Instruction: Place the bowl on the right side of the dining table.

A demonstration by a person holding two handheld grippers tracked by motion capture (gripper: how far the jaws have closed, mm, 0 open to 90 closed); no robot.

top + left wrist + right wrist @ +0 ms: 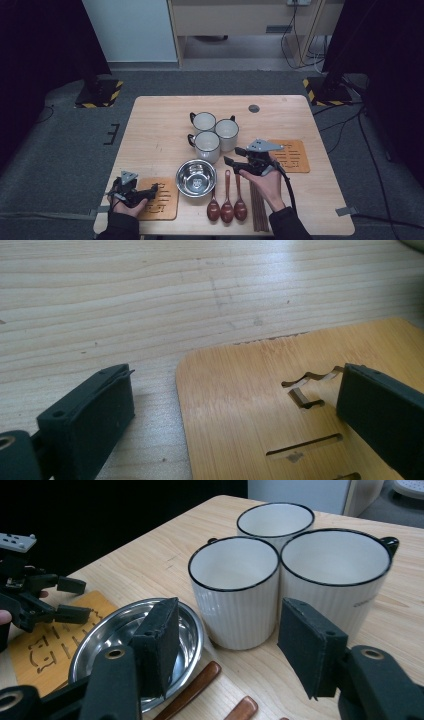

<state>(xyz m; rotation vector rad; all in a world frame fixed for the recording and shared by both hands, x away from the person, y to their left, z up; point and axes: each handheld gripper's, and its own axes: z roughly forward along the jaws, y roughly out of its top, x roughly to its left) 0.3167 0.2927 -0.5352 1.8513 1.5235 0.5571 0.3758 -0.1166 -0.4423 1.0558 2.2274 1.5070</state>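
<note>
Looking down from the high view, the right gripper (231, 156) hovers just beside the nearest mug (207, 145), jaws parted and empty, so the step in hand seems to be the reach for that mug. The left gripper (156, 189) rests over the near left mat (161, 199). On the table (160, 120) I count three mugs, one steel bowl (196, 177), three spoons (227, 197), two mats and a bundle of chopsticks (258, 206).

In the left gripper view, the jaws stand wide apart, holding nothing, one above the mat (240, 405).

In the right gripper view, the half-open jaws frame the mug (235, 592); next they probably need to move forward around its wall, then close.
</note>
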